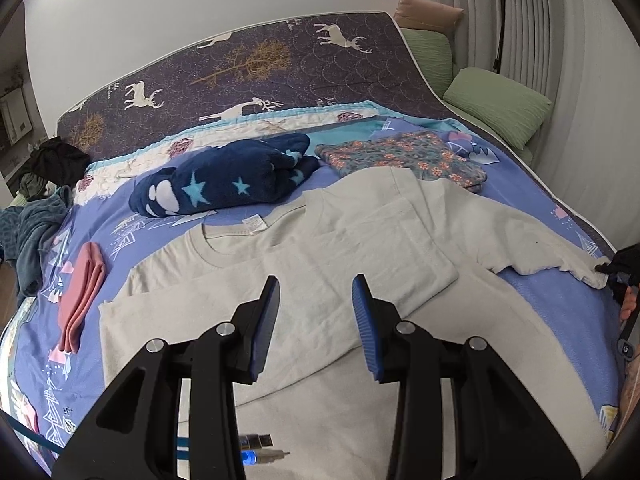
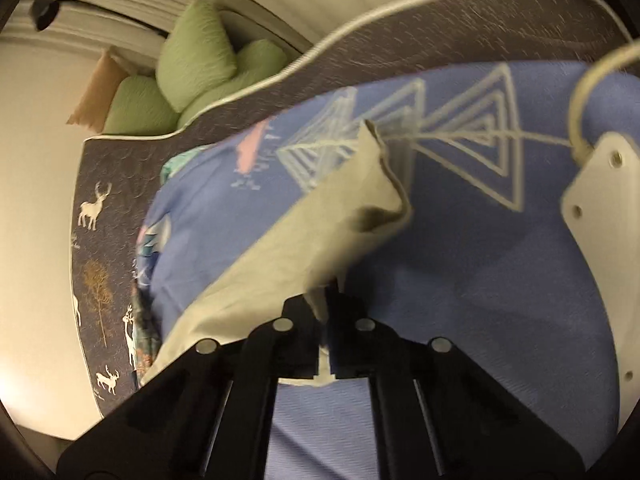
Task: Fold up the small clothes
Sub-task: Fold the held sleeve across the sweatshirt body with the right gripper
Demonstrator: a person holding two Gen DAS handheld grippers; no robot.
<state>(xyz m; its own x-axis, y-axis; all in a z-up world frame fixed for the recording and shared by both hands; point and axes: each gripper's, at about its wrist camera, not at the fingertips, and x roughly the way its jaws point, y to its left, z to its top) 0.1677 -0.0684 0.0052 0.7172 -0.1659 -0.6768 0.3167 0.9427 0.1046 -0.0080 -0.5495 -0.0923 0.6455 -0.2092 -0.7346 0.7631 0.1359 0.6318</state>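
Note:
A cream T-shirt [image 1: 320, 248] lies spread on the blue patterned bedspread [image 1: 160, 232], collar and label to the left, with one side folded over its middle. My left gripper [image 1: 316, 280] hovers over the shirt's body, its blue pads [image 1: 366, 312] apart and nothing between them. At the far right edge my right gripper [image 1: 603, 270] pinches the shirt's stretched-out corner. In the right wrist view the right gripper [image 2: 326, 300] is shut on a bunch of cream fabric [image 2: 320, 220], which rises away from the jaws over the bedspread [image 2: 460, 260].
A navy star blanket [image 1: 224, 184], a folded floral garment [image 1: 404, 156] and a folded pink garment [image 1: 80, 292] lie around the shirt. Green pillows [image 1: 500, 108] sit by the wall at the right. Dark clothes [image 1: 56, 160] pile up at the left. A white bracket [image 2: 600, 208] with a cable is at right.

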